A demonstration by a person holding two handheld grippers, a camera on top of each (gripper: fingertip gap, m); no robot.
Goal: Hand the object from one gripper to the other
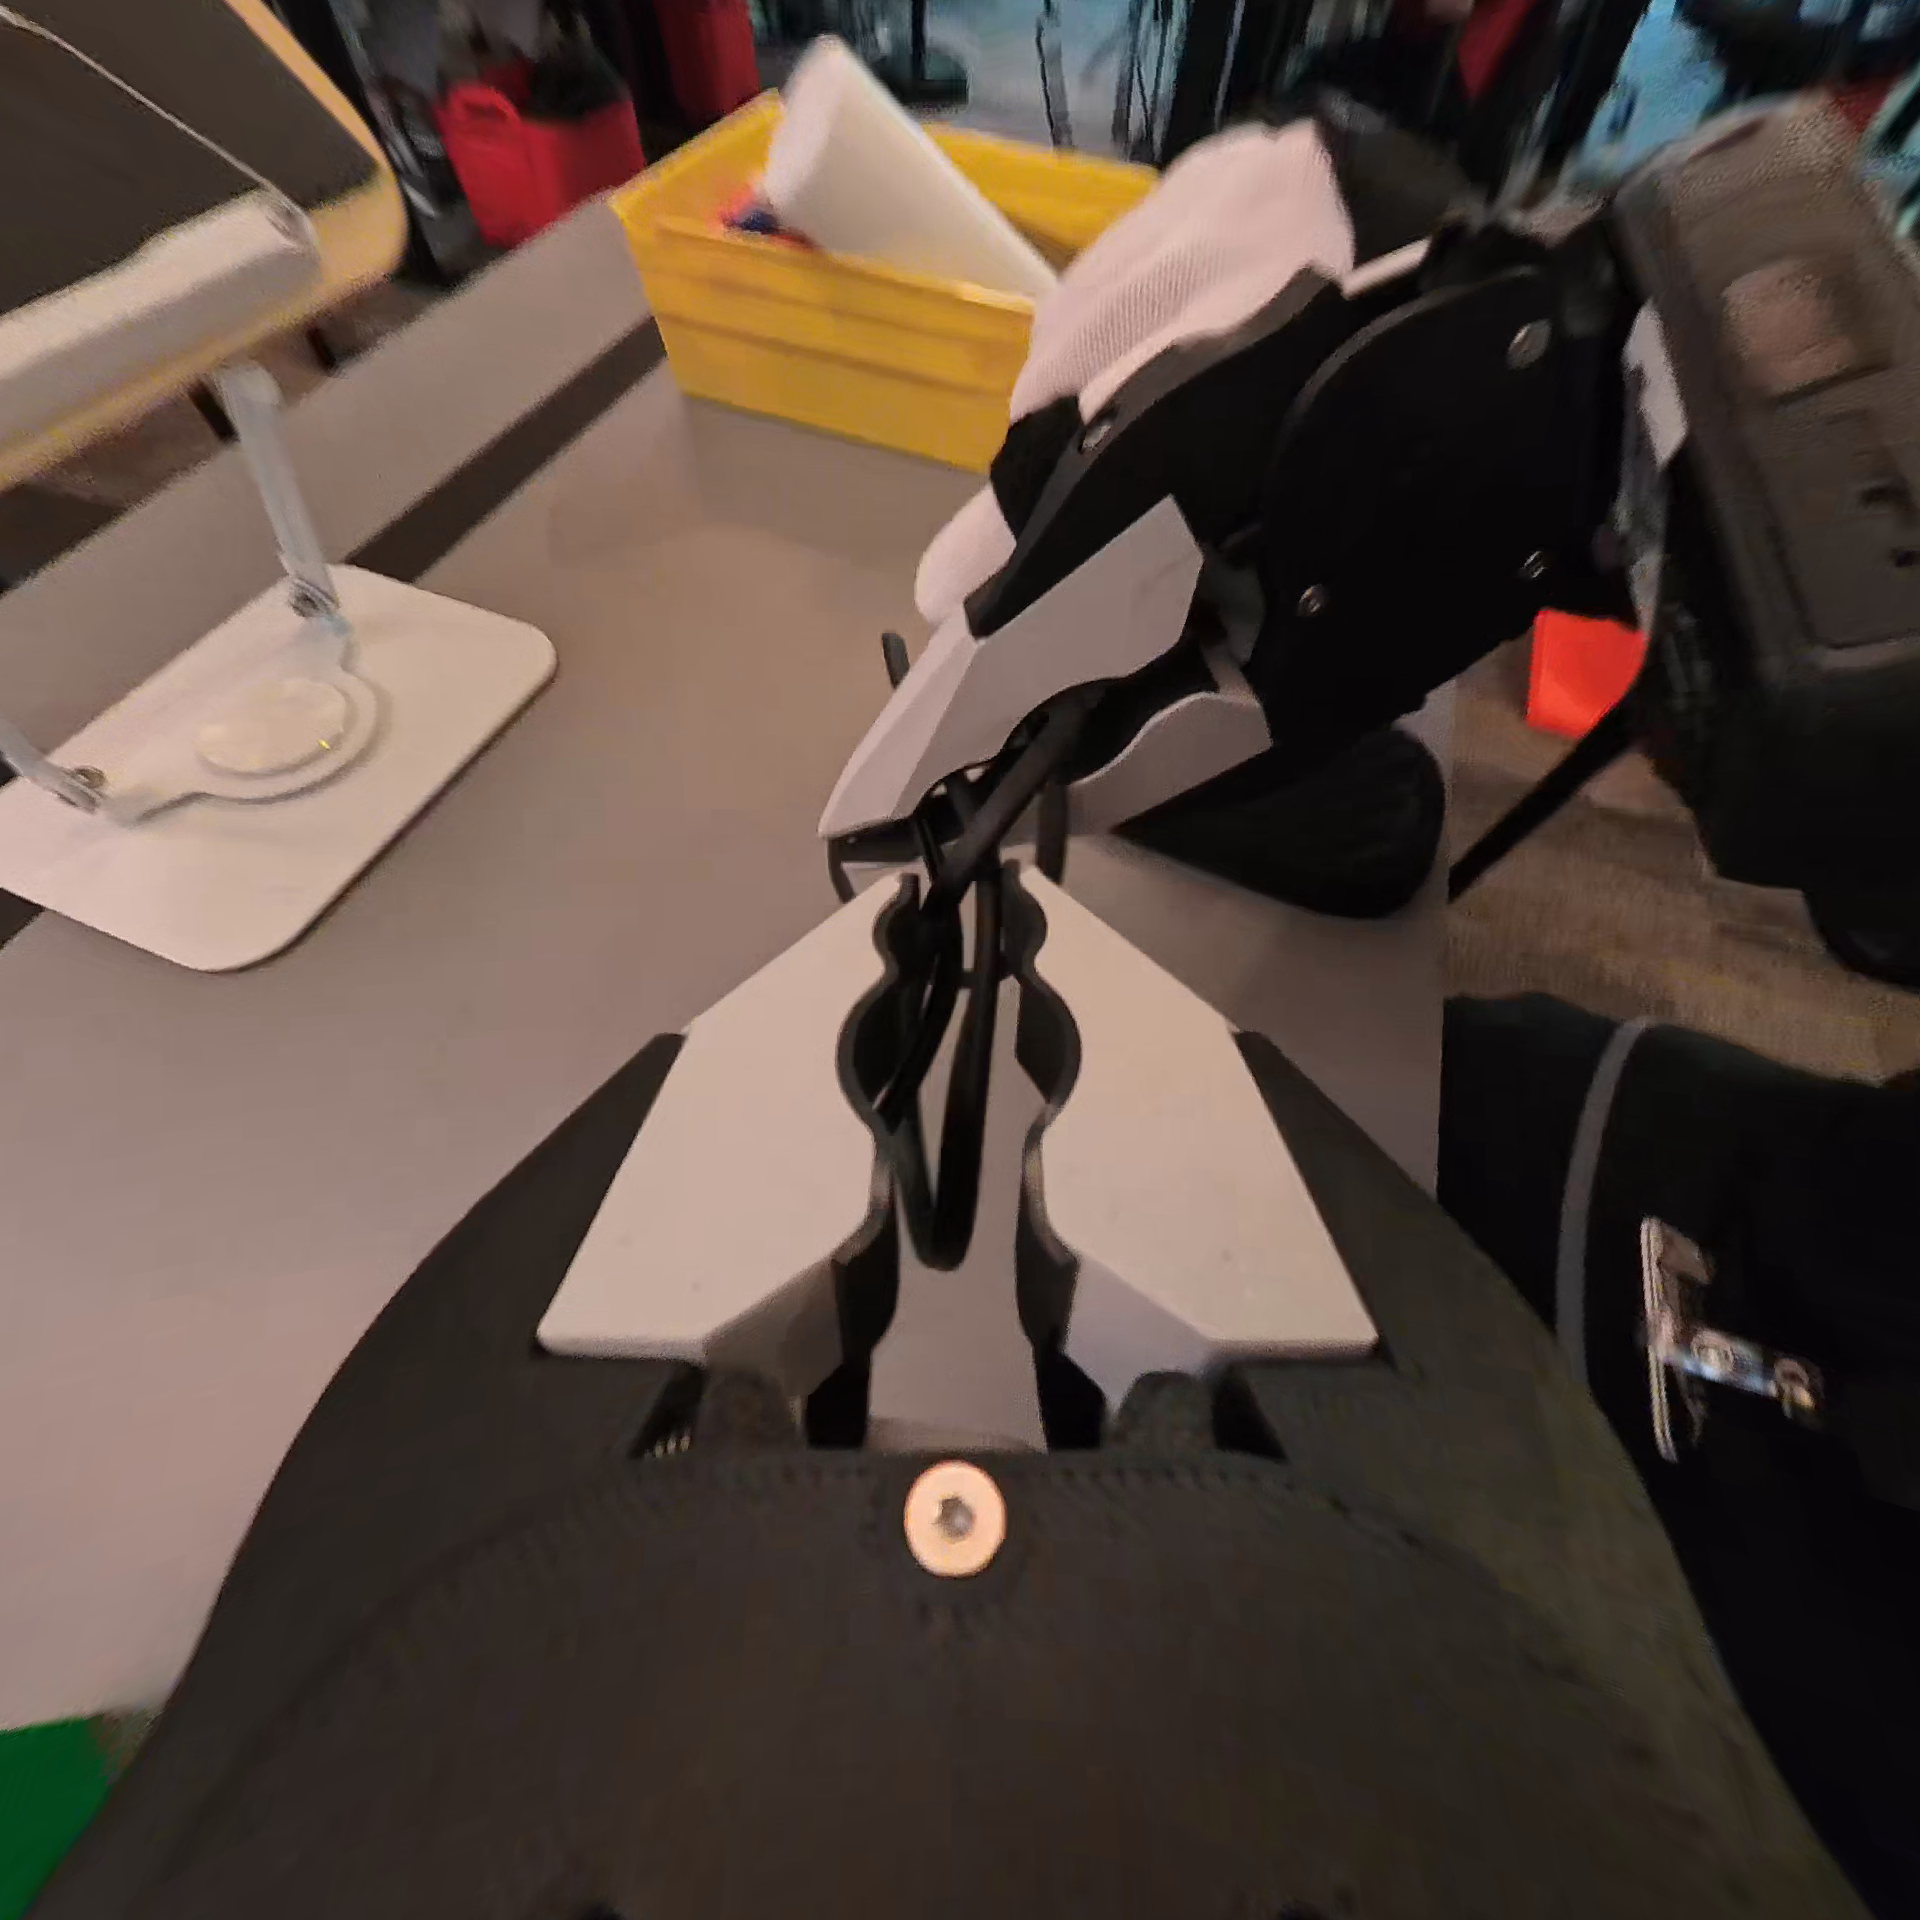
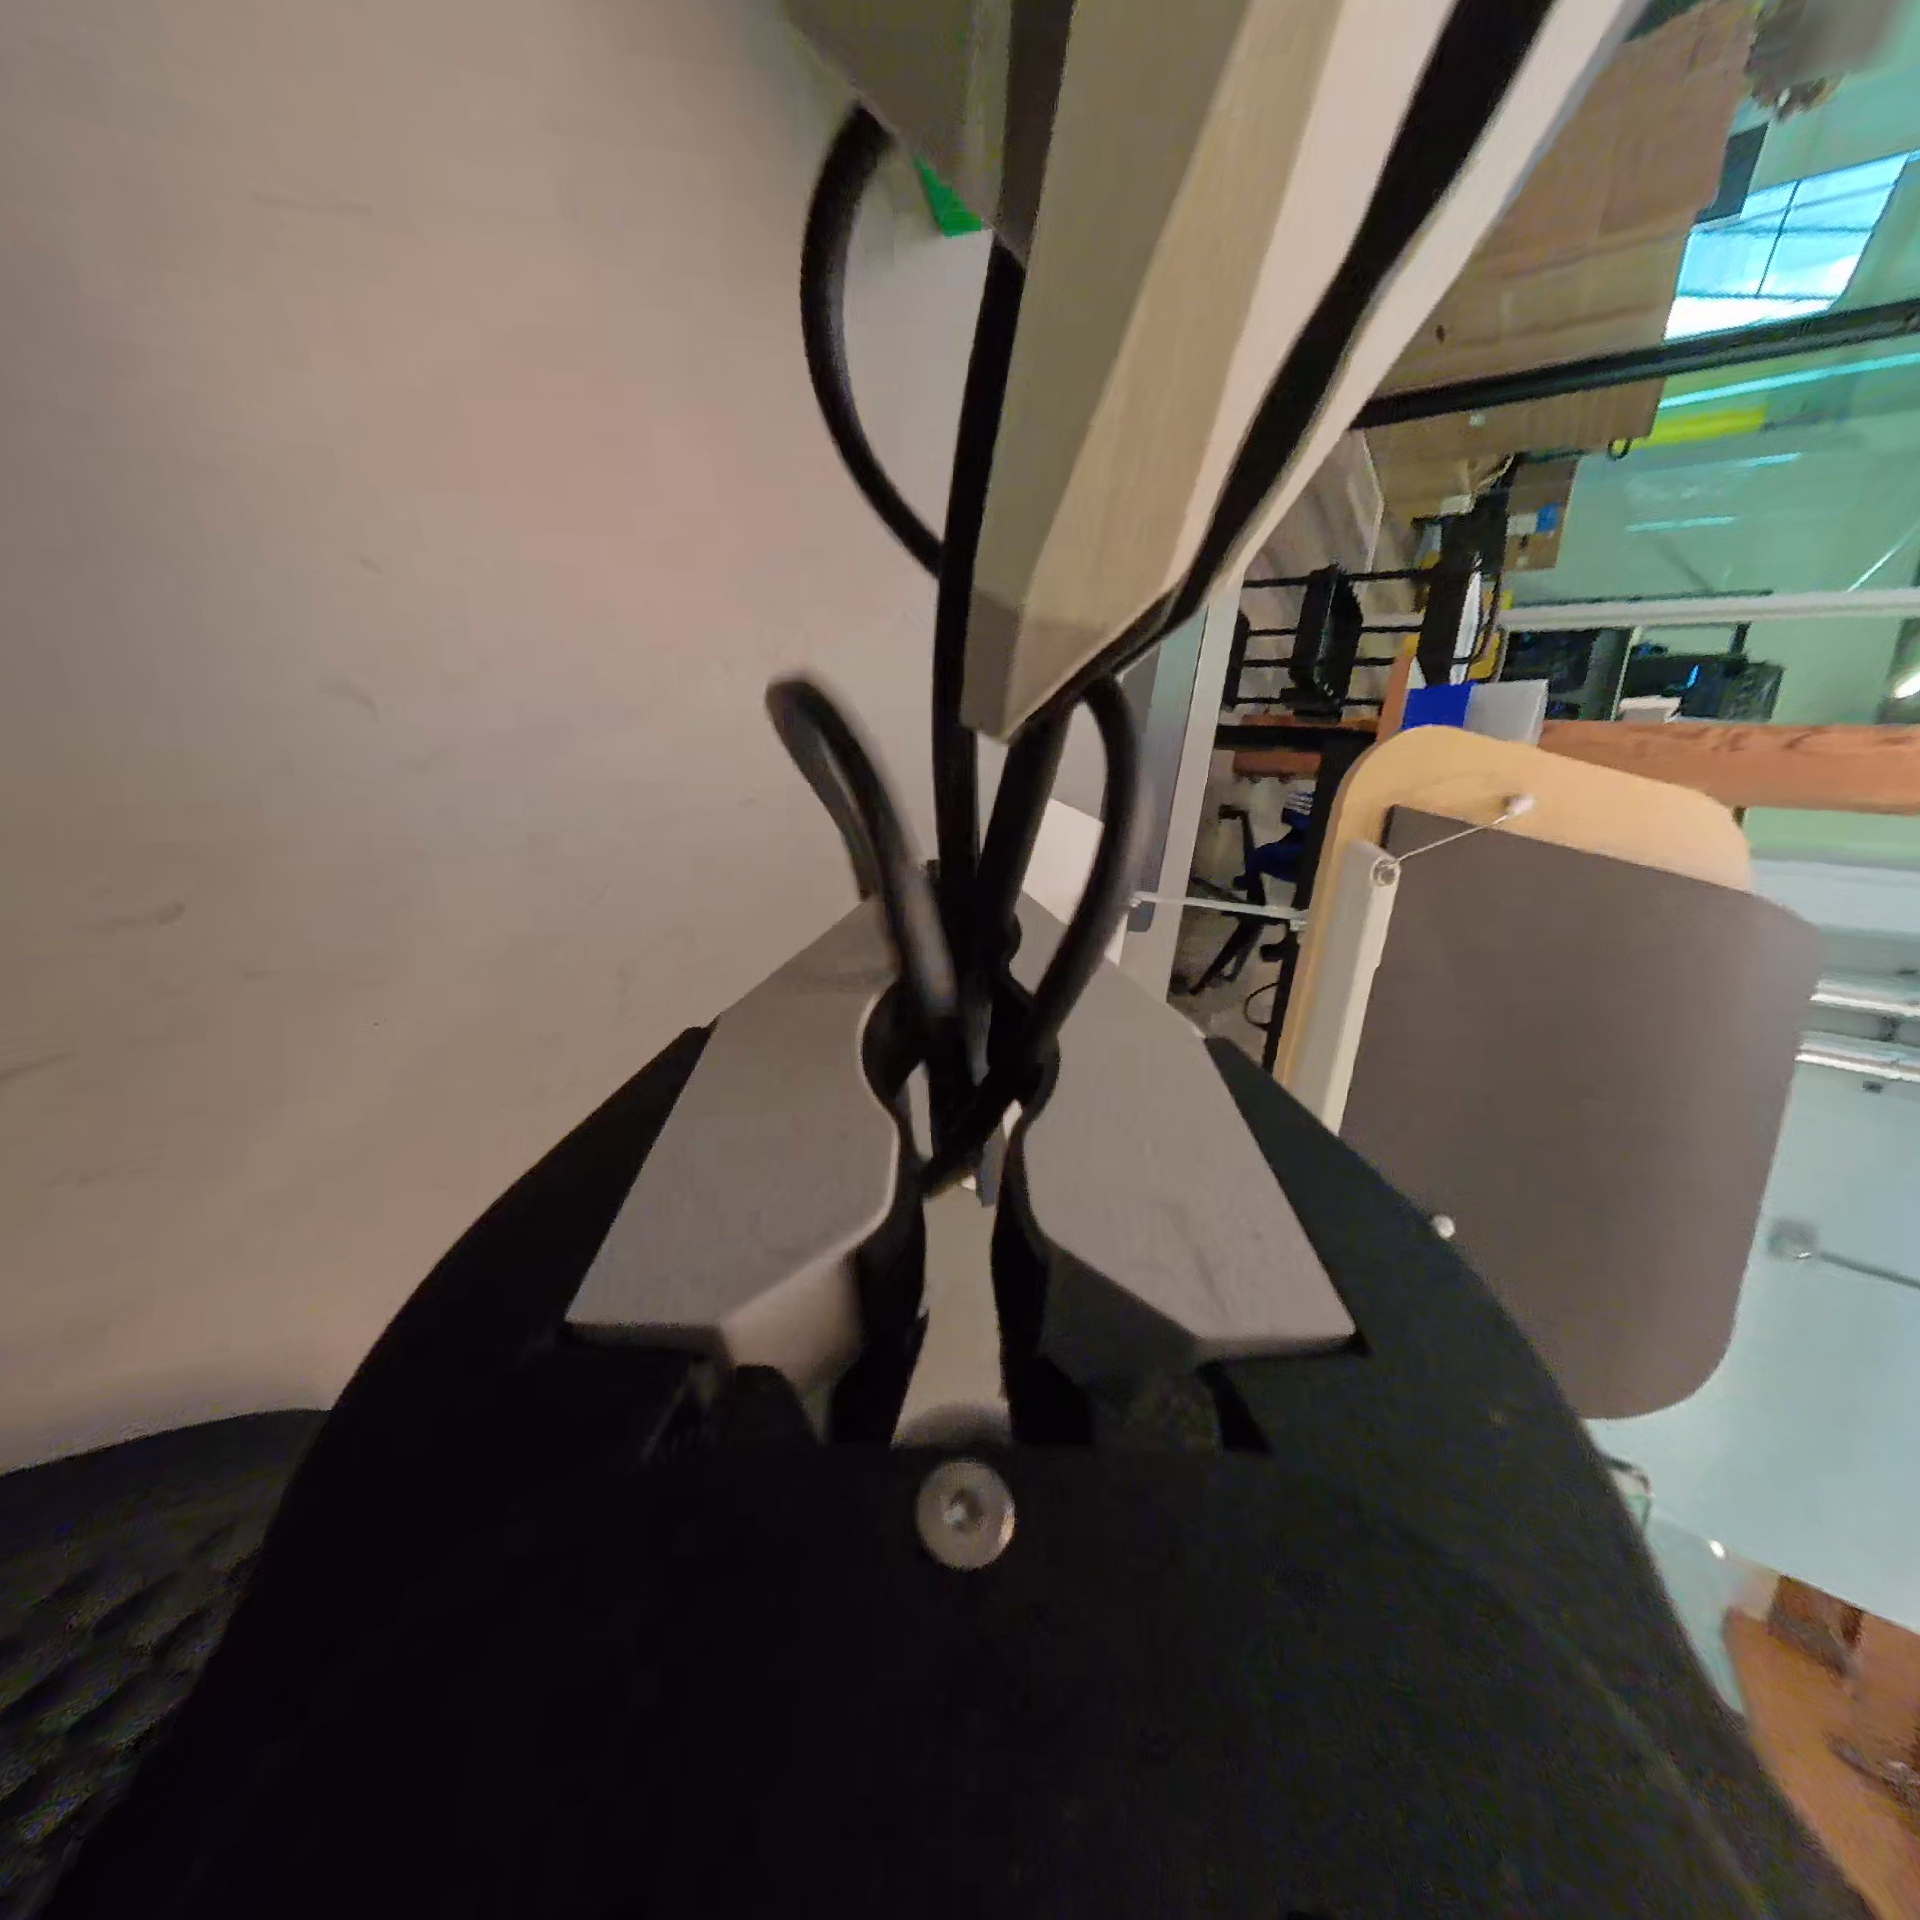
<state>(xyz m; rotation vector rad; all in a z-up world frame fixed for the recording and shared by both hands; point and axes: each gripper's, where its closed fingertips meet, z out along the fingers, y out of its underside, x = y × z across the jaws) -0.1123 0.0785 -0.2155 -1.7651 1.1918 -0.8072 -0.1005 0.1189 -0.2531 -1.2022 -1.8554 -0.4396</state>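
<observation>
Cable bundle (image 1: 951, 1049), a thin black coiled-up cord, is up in the air over the grey bench (image 1: 644, 582) with both tools on it at once. Left hand-held gripper (image 1: 961, 894) has its two grey fingers nearly together, just a narrow gap, and the loops run down through that gap between the wavy black pads, so it looks clamped on the cord. Right hand-held gripper (image 1: 883, 831) comes in from the upper right, held by a white-gloved hand (image 1: 1174, 301), and its tips meet the same bundle right at the left one's fingertips, basically touching.

From the right wrist view it's the same story: right hand-held gripper (image 2: 961, 935) is pinched nearly closed on the cable bundle (image 2: 977, 997), with a couple of loops sticking up past the tips, and a grey finger (image 2: 1132, 364) of the other tool hangs down from above, right against those loops.

Other stuff around: a yellow bin (image 1: 831, 312) at the far side of the bench with a white sheet (image 1: 883, 177) leaning in it, a white stand base (image 1: 281, 769) on the left with a clear arm holding up a dark panel (image 1: 156, 135). It's all a bit motion-blurred, so finer detail on the cord is hard to make out.
</observation>
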